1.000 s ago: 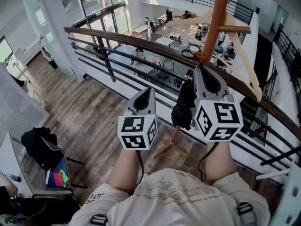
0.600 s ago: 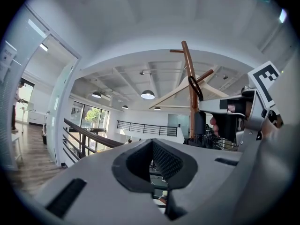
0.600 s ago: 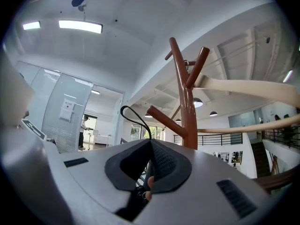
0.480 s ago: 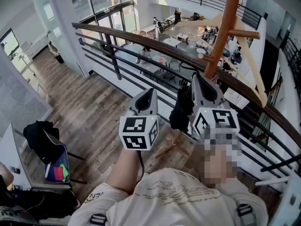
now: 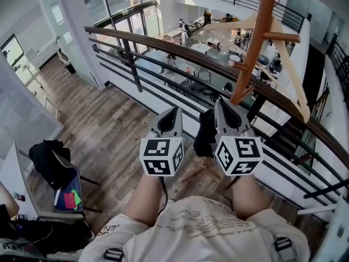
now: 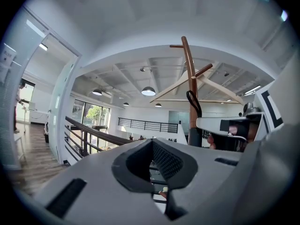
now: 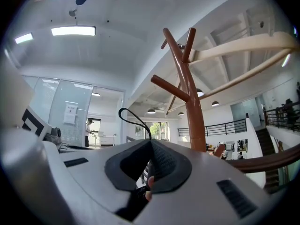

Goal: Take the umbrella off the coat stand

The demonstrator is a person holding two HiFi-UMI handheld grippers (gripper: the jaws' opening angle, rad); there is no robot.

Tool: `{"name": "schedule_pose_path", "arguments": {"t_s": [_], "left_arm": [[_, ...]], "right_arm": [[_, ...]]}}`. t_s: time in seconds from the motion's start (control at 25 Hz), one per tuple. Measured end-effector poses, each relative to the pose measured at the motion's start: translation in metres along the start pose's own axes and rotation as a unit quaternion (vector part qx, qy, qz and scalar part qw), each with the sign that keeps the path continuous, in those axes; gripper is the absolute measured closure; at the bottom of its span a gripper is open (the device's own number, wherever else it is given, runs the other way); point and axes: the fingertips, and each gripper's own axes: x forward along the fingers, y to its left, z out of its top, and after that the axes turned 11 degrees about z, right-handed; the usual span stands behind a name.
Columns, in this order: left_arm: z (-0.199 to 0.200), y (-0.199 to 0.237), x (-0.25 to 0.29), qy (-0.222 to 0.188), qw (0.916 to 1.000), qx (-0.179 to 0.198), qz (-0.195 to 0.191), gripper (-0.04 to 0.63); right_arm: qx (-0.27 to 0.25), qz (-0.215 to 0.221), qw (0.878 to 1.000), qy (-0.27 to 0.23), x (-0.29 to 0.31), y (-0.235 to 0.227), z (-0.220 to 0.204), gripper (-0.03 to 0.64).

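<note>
The brown wooden coat stand (image 5: 256,42) rises at the upper right, by the railing. A folded black umbrella (image 5: 205,134) hangs between my two grippers, below and left of the stand's lower pegs. My right gripper (image 5: 221,103) is shut on the umbrella's top. In the right gripper view its black wrist strap (image 7: 136,118) loops up free in the air, left of the stand (image 7: 192,107). My left gripper (image 5: 175,113) is shut with nothing in it, just left of the umbrella. The left gripper view shows the umbrella (image 6: 194,136) in front of the stand (image 6: 191,88).
A pale wooden hanger (image 5: 289,70) hangs on the stand's upper pegs. A dark curved railing (image 5: 163,45) runs right behind the stand, above an open lower floor. At the lower left stands a chair with a black jacket (image 5: 52,165).
My right gripper has moved down and left, away from the stand, with the umbrella in it. The strap loop has come off the lower peg. The left gripper has barely moved.
</note>
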Motion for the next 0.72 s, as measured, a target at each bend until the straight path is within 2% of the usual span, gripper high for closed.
{"name": "schedule_pose_path", "arguments": {"t_s": [0.2,0.72], "left_arm": [[-0.009,-0.006,0.000,0.003,1.0000,0.005,-0.007,0.598],[-0.012,-0.007,-0.004,0.007,0.9999,0.008,-0.010,0.598]], "right_arm": [[0.029,0.007,0.999,0.011,-0.002,-0.005,-0.022,0.612],[0.042,-0.006,0.999,0.021,-0.009,-0.007,-0.032,0.612]]}}
